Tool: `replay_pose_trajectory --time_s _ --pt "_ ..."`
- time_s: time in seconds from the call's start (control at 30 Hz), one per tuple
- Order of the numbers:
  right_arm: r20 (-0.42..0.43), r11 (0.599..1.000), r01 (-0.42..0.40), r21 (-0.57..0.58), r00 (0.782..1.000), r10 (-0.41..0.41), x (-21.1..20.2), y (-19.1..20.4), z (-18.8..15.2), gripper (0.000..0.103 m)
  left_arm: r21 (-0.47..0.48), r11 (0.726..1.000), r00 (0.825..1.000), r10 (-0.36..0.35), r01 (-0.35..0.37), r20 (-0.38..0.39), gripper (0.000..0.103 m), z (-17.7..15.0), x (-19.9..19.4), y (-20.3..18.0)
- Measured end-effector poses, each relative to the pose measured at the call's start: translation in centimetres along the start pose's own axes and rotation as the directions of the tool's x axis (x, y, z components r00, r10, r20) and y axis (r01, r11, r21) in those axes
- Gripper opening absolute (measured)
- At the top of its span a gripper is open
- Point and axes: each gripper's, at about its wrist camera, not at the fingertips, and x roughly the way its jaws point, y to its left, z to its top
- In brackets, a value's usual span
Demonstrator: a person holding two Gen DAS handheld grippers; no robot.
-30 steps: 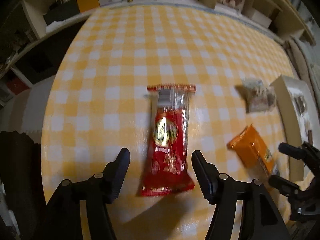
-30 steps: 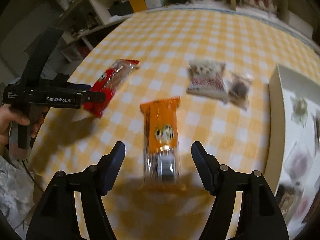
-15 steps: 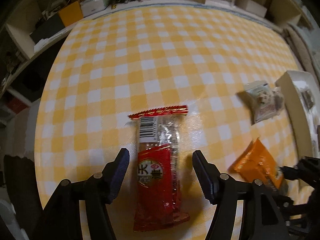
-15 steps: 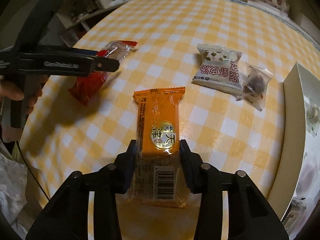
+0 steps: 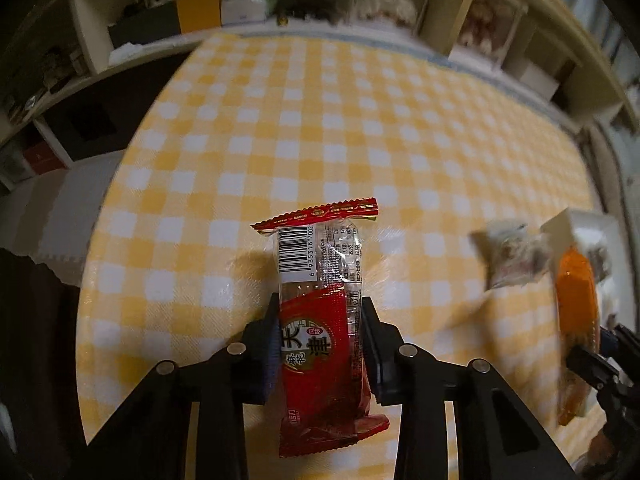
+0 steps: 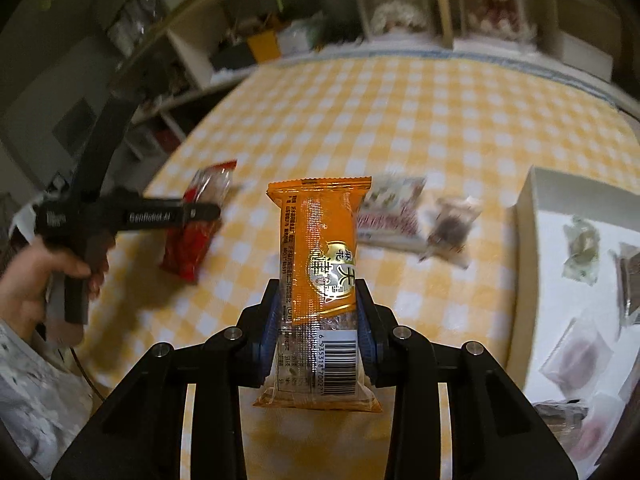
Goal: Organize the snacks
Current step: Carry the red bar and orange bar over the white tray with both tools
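Left wrist: left tool (image 5: 320, 332) just closed on red snack pack (image 5: 320, 320). Right tool (image 6: 318, 320) just closed, clamps orange pack (image 6: 320, 264); next, carry both right to white tray (image 6: 524, 216).

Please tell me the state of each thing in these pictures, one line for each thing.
Left hand-held gripper: just closed, shut on the red snack pack.
Right hand-held gripper: just closed, shut on the orange snack pack.
Red snack pack: gripped, sealed.
Orange snack pack: gripped, sealed.
White snack pack: lying on the table, free.
Clear snack pack: lying beside it.
White box: open, holding snacks.
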Motion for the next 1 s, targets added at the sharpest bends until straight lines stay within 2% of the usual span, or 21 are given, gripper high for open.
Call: replay_pose_trajectory --time_s 0.2,0.43,0.6,0.77,1.0 --pt "0.113 1.000 -0.004 0.021 0.994 0.001 -3.5 -0.4 1.1 0.035 -0.014 0.998 0.994 -0.060 0.061 0.095 0.035 -0.7 -4.9 -1.1" --pt "0.183 0.999 0.014 0.033 0.983 -0.020 -6.4 -1.0 2.7 0.035 -0.023 0.990 0.975 -0.134 0.140 0.175 0.035 -1.8 -10.1 -2.9" --pt "0.200 0.997 0.051 0.059 0.978 -0.062 -8.9 -2.4 2.7 0.035 0.020 0.987 0.968 -0.160 0.159 0.191 0.035 -2.6 -13.0 -5.6" --pt "0.213 0.993 0.082 0.089 0.972 -0.099 -11.9 -4.4 2.9 0.035 0.038 0.983 0.965 -0.185 0.181 0.185 0.035 -2.3 -13.7 -8.8" --pt "0.231 0.980 0.176 0.096 0.953 -0.194 -16.2 -8.1 2.5 0.035 0.073 0.973 0.957 -0.227 0.217 0.182 0.035 -1.6 -14.3 -14.3"
